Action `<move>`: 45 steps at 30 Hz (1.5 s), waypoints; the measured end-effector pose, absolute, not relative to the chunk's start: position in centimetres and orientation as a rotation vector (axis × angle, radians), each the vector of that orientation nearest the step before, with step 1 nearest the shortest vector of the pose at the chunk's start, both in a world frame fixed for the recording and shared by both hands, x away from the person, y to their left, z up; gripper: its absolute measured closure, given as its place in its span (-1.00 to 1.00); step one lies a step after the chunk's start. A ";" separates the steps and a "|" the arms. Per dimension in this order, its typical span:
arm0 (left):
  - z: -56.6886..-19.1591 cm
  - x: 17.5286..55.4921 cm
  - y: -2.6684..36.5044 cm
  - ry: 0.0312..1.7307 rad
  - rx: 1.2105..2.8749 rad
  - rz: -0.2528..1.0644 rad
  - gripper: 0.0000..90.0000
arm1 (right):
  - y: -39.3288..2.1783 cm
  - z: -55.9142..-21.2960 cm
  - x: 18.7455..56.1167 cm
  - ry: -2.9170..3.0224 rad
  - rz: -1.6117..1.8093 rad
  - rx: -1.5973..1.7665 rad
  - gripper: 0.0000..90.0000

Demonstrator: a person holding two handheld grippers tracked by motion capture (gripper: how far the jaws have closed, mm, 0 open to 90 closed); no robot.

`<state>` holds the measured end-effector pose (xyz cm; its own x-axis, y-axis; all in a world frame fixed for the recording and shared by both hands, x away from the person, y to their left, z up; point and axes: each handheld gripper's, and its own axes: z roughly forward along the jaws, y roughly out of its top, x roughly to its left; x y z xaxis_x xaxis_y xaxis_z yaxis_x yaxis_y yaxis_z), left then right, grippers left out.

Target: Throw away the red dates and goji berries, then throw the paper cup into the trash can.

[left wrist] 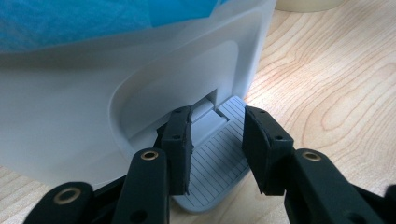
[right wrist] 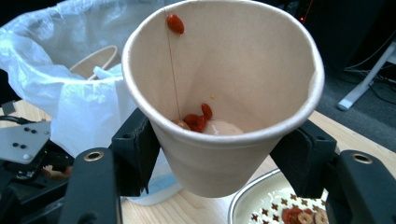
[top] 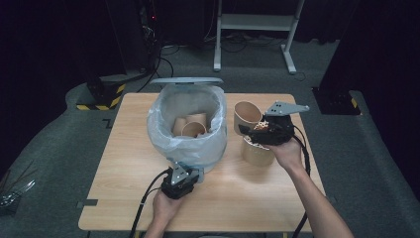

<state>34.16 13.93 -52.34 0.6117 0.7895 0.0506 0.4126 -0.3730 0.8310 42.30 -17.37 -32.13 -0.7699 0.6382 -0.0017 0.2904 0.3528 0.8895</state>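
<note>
Paper cup [right wrist: 219,93] clamped between right gripper [top: 261,130] fingers [right wrist: 135,154], tilted just beside the pedal bin [top: 190,124], red berries still inside. Light, thin-walled, easily crushed; best held low around the wall, gently. Left gripper [left wrist: 217,149] fingers parted, pressing down on the bin's pedal [left wrist: 217,163].

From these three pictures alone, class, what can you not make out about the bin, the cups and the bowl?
- Bin bottom: high view, hidden by the liner bag and the cups inside.
- Bowl: right gripper view, cut off by the bottom edge and the held paper cup.
- Pedal: left gripper view, partly covered by the left gripper; contact unclear.
</note>
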 end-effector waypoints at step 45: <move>-52.3 34.2 14.0 0.945 2.006 0.572 0.38 | -15.0 -29.8 43.1 2.301 1.453 0.769 -0.20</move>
